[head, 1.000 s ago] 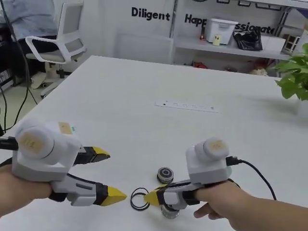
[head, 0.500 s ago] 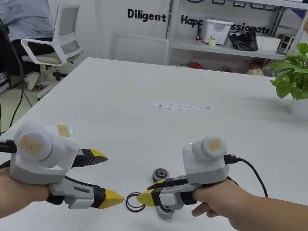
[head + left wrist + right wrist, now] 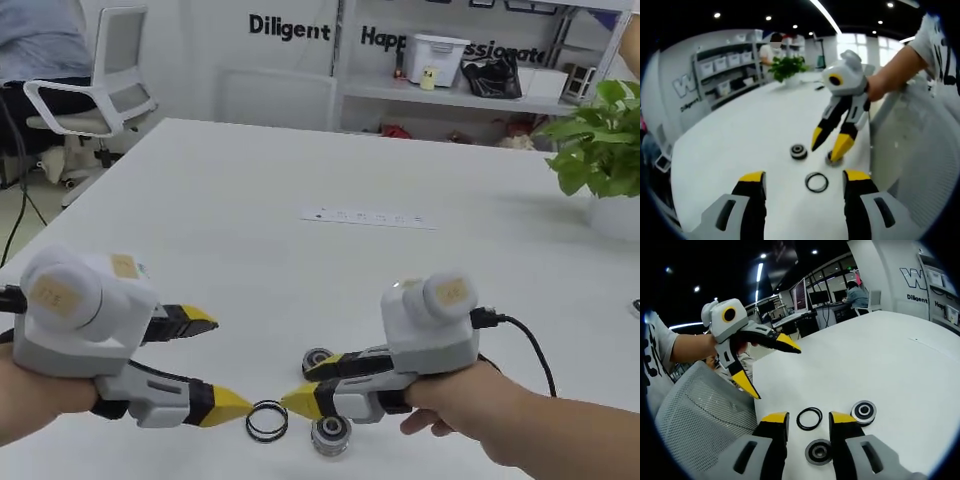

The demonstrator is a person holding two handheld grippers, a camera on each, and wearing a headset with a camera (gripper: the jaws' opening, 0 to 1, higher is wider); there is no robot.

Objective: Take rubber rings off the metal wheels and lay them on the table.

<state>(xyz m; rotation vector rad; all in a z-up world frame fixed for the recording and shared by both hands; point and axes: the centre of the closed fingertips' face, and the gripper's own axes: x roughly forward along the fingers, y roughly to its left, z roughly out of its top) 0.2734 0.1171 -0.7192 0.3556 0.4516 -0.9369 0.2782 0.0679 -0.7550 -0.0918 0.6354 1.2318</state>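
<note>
Low in the head view, my left gripper (image 3: 218,362) is held level, fingers spread wide and empty. My right gripper (image 3: 298,385) points toward it, fingers narrowly parted and empty. Below their tips a rubber ring (image 3: 267,420) lies flat on the table (image 3: 300,170), with a metal wheel (image 3: 330,433) just to its right.

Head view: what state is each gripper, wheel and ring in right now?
left gripper: open, empty.
right gripper: open, empty.
rubber ring: off a wheel, flat on the table.
near metal wheel: flat on the table.
far metal wheel: on the table, partly behind the right gripper.
</note>
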